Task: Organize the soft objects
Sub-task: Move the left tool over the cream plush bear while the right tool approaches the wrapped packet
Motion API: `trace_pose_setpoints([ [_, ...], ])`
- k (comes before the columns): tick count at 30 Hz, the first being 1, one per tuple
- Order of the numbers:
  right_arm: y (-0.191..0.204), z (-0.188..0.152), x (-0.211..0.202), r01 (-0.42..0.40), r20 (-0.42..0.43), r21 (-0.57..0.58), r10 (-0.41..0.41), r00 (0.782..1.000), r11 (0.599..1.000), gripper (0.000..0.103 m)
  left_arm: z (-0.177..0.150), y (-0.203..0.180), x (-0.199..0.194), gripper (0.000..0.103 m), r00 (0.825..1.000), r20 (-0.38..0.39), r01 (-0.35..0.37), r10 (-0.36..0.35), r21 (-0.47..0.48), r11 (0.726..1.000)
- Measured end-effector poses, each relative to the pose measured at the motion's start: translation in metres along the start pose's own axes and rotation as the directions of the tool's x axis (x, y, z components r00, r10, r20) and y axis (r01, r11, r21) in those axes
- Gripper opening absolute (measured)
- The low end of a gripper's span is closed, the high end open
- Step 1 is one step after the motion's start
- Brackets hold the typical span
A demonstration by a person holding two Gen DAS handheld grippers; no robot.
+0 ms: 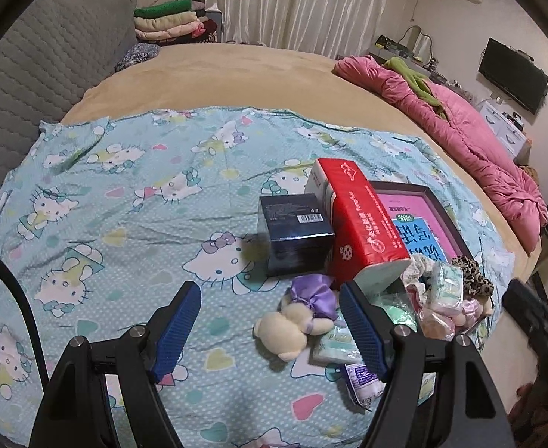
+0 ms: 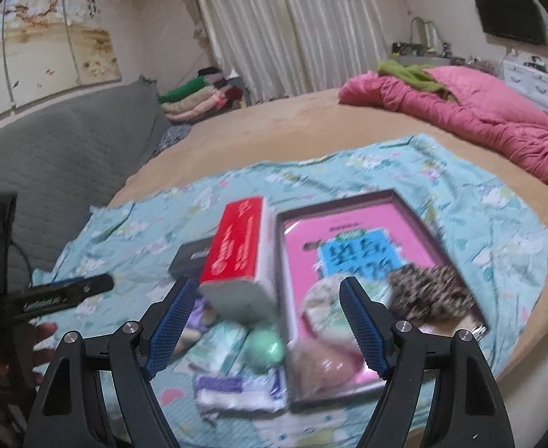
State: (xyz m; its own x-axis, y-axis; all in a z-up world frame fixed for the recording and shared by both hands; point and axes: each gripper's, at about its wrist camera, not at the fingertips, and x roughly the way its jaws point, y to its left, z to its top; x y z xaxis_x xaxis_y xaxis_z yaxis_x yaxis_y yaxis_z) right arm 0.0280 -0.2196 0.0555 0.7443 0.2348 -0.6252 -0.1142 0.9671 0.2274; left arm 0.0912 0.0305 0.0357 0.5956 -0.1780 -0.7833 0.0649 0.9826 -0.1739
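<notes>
My left gripper [image 1: 270, 291] is open and empty above the Hello Kitty sheet [image 1: 124, 201]. A cream plush toy with a purple dress [image 1: 296, 321] lies between its fingers. Small tissue packs [image 1: 337, 347] lie beside it. A pink-lined tray [image 1: 438, 220] holds a leopard scrunchie [image 1: 471, 276] and other soft items [image 1: 445, 295]. My right gripper [image 2: 266, 287] is open and empty above the red tissue pack [image 2: 236, 246] and the tray [image 2: 352, 231]. A green ball [image 2: 264, 347] and tissue packs [image 2: 236, 388] lie below it. The leopard scrunchie [image 2: 427, 295] lies in the tray.
A red tissue pack [image 1: 359, 220] and a dark blue box [image 1: 296, 235] stand on the sheet. A pink quilt [image 1: 460, 134] lies at the bed's right. A grey headboard [image 1: 31, 74] and folded clothes [image 1: 173, 18] are at the back left. The left gripper [image 2: 61, 295] shows at the right view's left edge.
</notes>
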Motion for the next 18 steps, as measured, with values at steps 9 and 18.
trace_pose_setpoints([
  [9,0.036,-0.039,0.021,-0.04,-0.174,0.002,0.04,0.984,0.999,0.081,-0.009,0.001,0.016,0.076,0.999,-0.033,0.037,-0.036,0.026,0.999],
  [18,0.023,-0.069,0.046,0.002,-0.319,0.207,0.065,0.946,0.978,0.081,-0.022,0.005,0.04,0.076,0.995,-0.089,0.05,-0.045,0.056,0.997],
])
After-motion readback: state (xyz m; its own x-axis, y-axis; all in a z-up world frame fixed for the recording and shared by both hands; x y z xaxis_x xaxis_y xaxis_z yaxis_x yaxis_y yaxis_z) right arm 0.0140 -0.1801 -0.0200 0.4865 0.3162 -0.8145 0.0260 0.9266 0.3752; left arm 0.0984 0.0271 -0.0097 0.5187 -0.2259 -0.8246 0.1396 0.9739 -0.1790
